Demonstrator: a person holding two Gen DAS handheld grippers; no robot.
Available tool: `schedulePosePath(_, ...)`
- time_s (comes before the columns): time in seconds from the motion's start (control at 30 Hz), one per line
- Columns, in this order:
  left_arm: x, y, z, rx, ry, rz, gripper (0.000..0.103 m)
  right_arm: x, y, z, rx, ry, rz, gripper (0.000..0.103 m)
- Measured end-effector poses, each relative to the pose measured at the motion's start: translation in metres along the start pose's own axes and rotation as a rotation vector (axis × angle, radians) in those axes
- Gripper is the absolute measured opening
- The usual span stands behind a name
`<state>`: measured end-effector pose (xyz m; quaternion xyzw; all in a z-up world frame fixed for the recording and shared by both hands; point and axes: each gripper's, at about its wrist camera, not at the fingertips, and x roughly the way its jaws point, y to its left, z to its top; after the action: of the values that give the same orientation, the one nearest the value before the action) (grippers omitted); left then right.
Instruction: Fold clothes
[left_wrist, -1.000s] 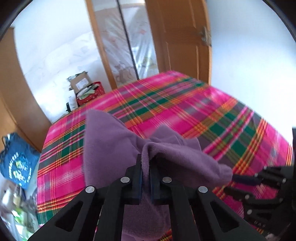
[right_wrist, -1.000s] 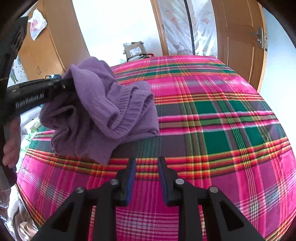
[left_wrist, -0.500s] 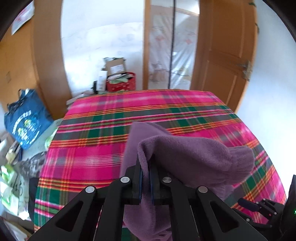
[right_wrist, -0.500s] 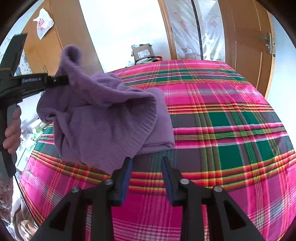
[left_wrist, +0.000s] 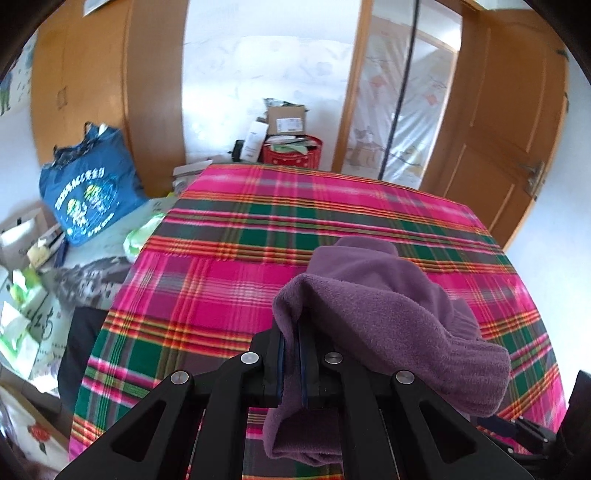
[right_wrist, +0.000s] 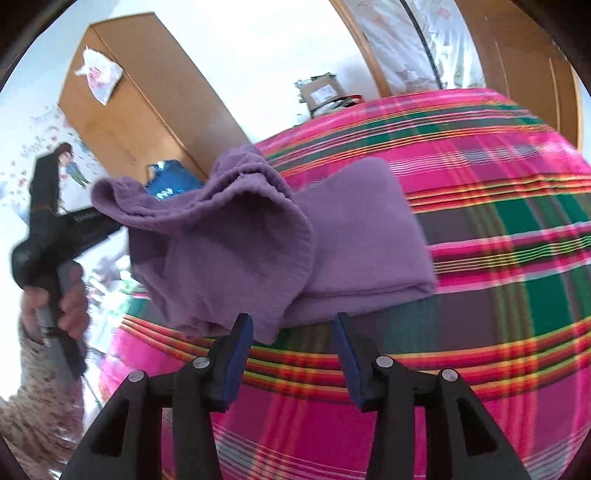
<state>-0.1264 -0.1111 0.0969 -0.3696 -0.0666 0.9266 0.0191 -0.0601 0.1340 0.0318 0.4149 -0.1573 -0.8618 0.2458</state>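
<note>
Over the plaid bed (right_wrist: 480, 206), the right gripper (right_wrist: 291, 347) has opened wide and empty; the left gripper (left_wrist: 291, 354) still pinches the purple sweater (left_wrist: 388, 306).

White walls (left_wrist: 258, 74), wooden door (left_wrist: 491, 147)

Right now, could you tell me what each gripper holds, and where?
Left tongs pinch the purple garment by a bunched edge; right tongs hold nothing.
</note>
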Motion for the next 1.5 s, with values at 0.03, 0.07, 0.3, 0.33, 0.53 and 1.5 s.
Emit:
schedulePosePath(0.03,0.0,0.003,-0.001,-0.014,0.001,0.002,0.006,0.001,0.0,0.0,0.011,-0.001,0.021,0.047)
schedulePosePath(0.07,0.001,0.006,-0.002,-0.024,0.003,0.005,0.006,0.004,0.001,0.001,0.015,0.003,0.032,0.048)
schedulePosePath(0.3,0.005,0.025,-0.007,-0.086,0.008,0.025,0.006,0.026,0.021,0.009,-0.033,0.053,0.1,0.051)
schedulePosePath(0.33,0.005,0.027,-0.008,-0.094,0.009,0.026,0.006,0.033,0.023,0.01,-0.027,0.068,0.108,0.051)
schedulePosePath(0.53,0.008,0.036,-0.011,-0.098,0.016,0.041,0.006,0.048,0.027,0.017,0.013,0.104,0.158,0.027)
schedulePosePath(1.5,0.018,0.093,-0.003,-0.268,0.018,0.076,0.006,0.014,0.096,0.167,-0.358,-0.304,-0.216,0.0)
